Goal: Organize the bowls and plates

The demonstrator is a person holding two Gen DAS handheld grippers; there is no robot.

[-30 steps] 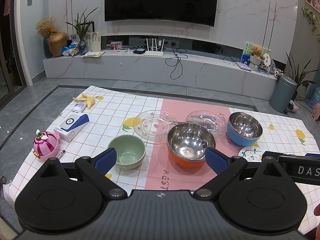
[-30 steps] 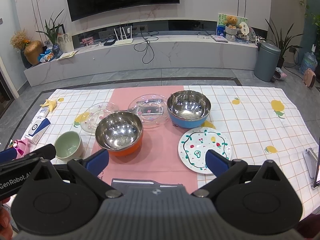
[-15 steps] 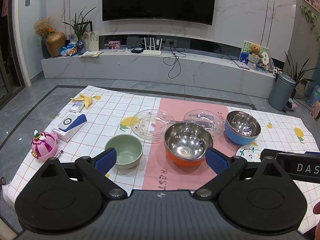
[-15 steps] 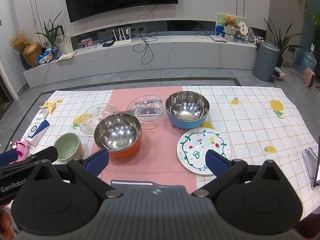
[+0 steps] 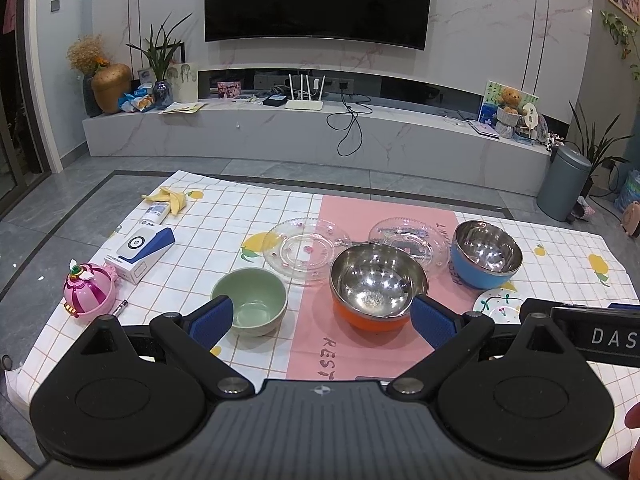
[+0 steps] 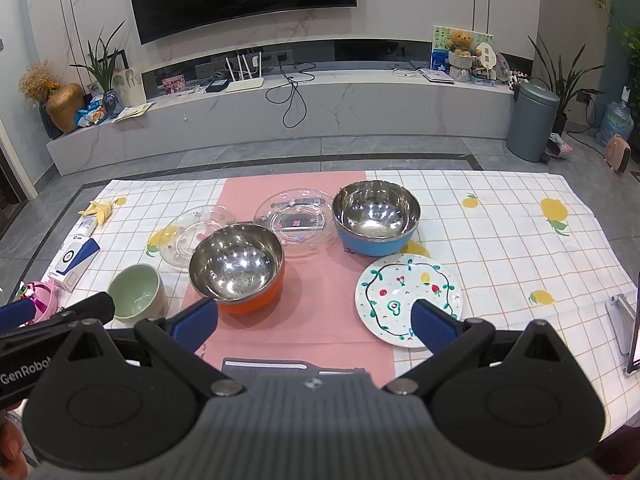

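My views are bright and sharp under overhead room light; glare dots the orange steel bowl [image 5: 378, 285], and the edges bow fisheye-style.

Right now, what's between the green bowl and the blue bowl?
The orange bowl, in the right wrist view, between the green bowl and blue bowl; two glass plates lie behind.

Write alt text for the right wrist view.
The open right tool hovers over a cloth-covered table holding an orange steel bowl, blue steel bowl, green bowl, painted plate and two glass plates.
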